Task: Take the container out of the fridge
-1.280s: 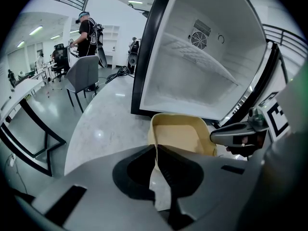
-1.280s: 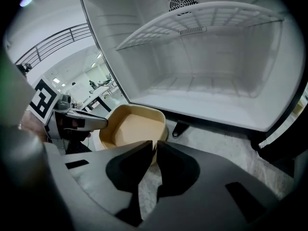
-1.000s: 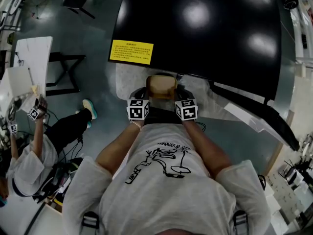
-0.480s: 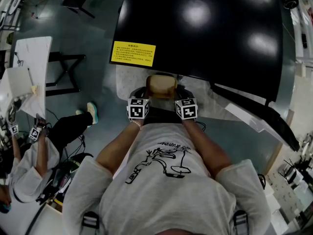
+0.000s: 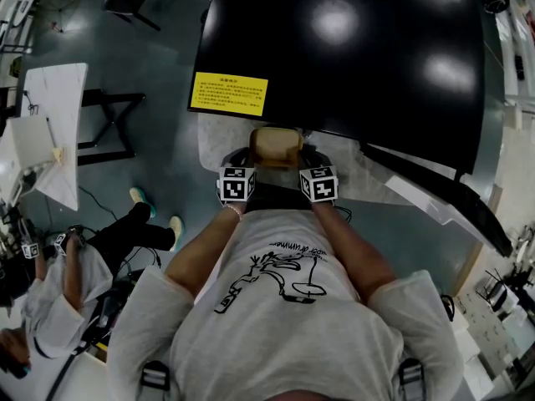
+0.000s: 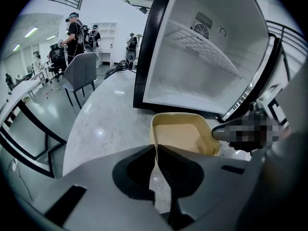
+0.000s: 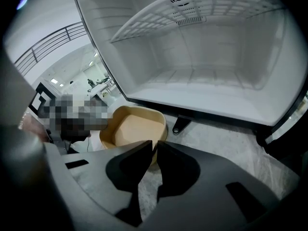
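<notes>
Container look: the container (image 5: 277,146) was a beige open tub with rounded corners, a thin upright wall and a smooth, matte inside; it seemed to be empty.
Container place: it was outside the fridge (image 5: 351,48), just in front of the open compartment and over the marble tabletop (image 6: 106,124). Whether its bottom rested on the tabletop could not be told.
Left claw: the left claw (image 6: 155,148) was closed on the thin wall at the side of the container away from the fridge door, with the rim pinched between the jaws.
Right claw: the right claw (image 7: 155,146) was closed in the same way on the opposite wall, the side nearer the fridge door.
Weight: probably light, because the wall was thin and nothing was seen inside.
Stiffness: likely stiff plastic that could bend a little under a hard pinch.
Surface: smooth, so it might slip if it were held at only one side.
Where to hold: the rim wall at two opposite sides looked like the best place.
Fridge inside: white, with a wire shelf (image 7: 192,13), and nothing seen on it.
</notes>
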The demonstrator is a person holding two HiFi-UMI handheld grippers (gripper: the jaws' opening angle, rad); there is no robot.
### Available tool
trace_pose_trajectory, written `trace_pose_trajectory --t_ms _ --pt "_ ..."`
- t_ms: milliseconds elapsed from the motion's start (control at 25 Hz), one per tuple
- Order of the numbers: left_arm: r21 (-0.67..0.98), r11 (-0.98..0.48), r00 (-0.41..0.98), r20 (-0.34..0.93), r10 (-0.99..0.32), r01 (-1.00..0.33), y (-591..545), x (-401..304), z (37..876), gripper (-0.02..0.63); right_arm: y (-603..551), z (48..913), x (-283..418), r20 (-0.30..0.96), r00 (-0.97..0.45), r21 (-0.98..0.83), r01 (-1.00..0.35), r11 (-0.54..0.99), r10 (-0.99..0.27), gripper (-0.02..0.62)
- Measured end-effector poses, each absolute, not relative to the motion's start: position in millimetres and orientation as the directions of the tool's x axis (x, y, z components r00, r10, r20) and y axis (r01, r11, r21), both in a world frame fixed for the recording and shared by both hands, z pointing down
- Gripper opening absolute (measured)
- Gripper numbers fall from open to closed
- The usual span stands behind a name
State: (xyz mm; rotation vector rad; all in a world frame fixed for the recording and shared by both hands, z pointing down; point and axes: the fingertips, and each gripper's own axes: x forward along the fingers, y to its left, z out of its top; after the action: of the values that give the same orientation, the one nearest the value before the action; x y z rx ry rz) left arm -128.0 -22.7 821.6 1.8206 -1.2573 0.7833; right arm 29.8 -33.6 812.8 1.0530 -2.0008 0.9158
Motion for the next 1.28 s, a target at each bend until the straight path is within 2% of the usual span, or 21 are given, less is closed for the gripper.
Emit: trace_pose_trajectory --t_ms 840,960,1040,1160,1280 --pt "0.241 -0.231 0.326 0.818 -0.475 -0.943 -27 -128 826 0.038 -34 816 31 0.817 -0.430 -0.270 -0.873 0.406 -0.384 0.048" --pt "0.216 -0.267 0.325 0.807 -0.493 -0.939 -28 -127 824 0.058 -35 816 30 0.809 -0.440 -0.285 -0.874 0.394 -0.391 0.051" --pt "0.214 -0.283 0.334 0.800 -0.498 -0.935 -27 -125 822 0.121 -37 815 29 0.800 -0.448 -0.292 -0.872 0.392 -0.399 0.057" --pt "0.210 -0.286 0.334 0.795 -0.507 -0.935 -29 -125 819 0.124 -41 811 28 0.793 -0.449 -0.286 -0.871 0.399 -0.413 0.084" --pt "0.204 -0.290 0.332 0.789 -0.517 -0.935 -32 -124 813 0.124 -43 807 27 0.790 -0.443 -0.271 -0.873 0.406 -0.424 0.086"
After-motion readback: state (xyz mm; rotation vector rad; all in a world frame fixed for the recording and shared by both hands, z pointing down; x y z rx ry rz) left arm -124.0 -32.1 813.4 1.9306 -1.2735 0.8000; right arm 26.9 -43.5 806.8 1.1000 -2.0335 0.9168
